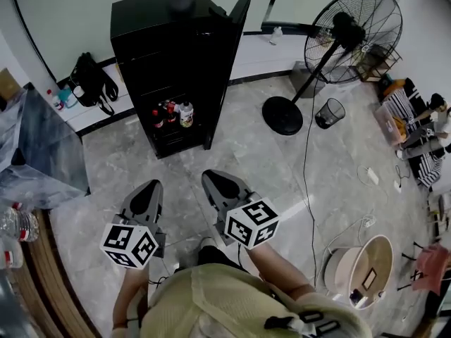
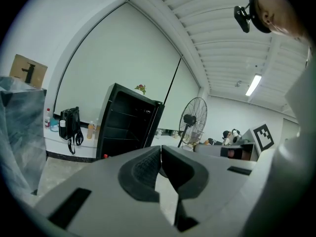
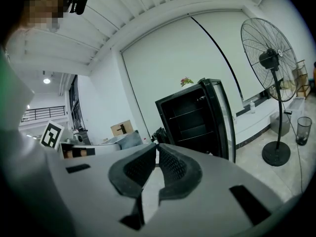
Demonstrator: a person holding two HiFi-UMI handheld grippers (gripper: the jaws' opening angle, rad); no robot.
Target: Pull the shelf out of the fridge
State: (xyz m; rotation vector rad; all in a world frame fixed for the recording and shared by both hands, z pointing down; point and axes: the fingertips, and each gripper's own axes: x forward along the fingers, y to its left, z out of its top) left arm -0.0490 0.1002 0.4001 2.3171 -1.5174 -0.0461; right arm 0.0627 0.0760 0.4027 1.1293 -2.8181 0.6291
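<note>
Black fridge [image 1: 151, 55] stands upright, door [image 1: 227, 62] open; its lower shelf [image 1: 175, 130] sits inside, bearing bottles [image 1: 171, 114].

Floor [image 1: 232, 153]: grey marbled tiles under and ahead of the fingers [image 1: 220, 187].
Wall [image 1: 70, 13]: pale and plain, far ahead of them, dark skirting [image 1: 261, 76] below.
Fan [image 1: 352, 27]: black pedestal fan, ahead to their right.
Bin [image 1: 330, 113]: black mesh, near the fan's base.
Ceiling [image 2: 222, 38]: white, ribbed, one lit strip light [image 2: 253, 85].
</note>
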